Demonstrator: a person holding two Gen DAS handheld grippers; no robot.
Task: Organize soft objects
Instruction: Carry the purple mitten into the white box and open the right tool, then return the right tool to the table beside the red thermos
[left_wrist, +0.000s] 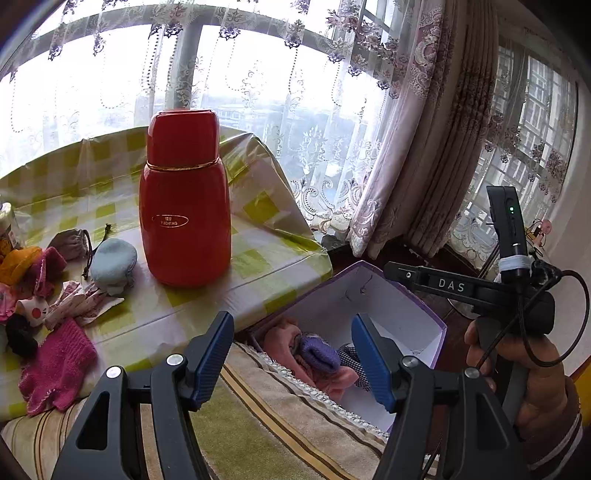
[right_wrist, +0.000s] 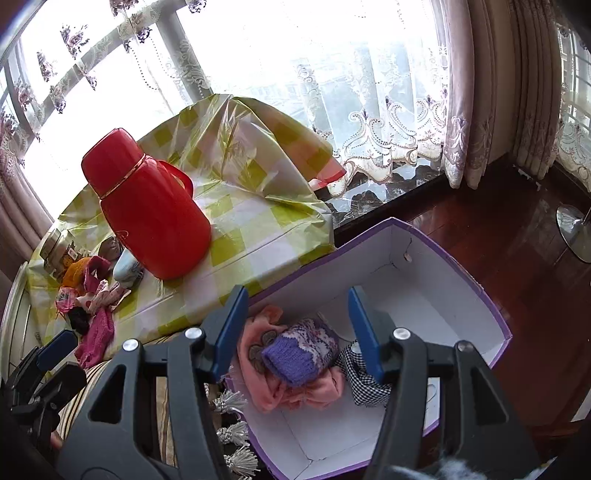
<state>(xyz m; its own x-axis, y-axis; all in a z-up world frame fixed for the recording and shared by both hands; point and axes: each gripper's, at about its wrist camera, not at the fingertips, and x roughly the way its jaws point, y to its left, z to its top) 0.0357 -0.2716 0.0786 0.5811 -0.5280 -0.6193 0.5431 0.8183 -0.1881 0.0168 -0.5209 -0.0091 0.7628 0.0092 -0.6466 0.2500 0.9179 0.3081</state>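
lace curtains are glowing behind the table (left_wrist: 258, 258) in its checked green plastic cloth. i am holding my left tongs (left_wrist: 291, 354) and right tongs (right_wrist: 295, 325) apart, nothing between them, both hanging over the purple-edged box (right_wrist: 443, 273) beside the table's right edge. inside it a purple knit sock (right_wrist: 301, 350) is lying on a pink fleece bundle (right_wrist: 258, 384), a checked cloth (right_wrist: 364, 380) beside them. more soft things are waiting at the table's left edge: a pink knit piece (left_wrist: 55, 369) and a pale blue pouch (left_wrist: 112, 266) touching the hard red flask (left_wrist: 184, 199). all seem light, limp and squashy, best pinched mid-fold.
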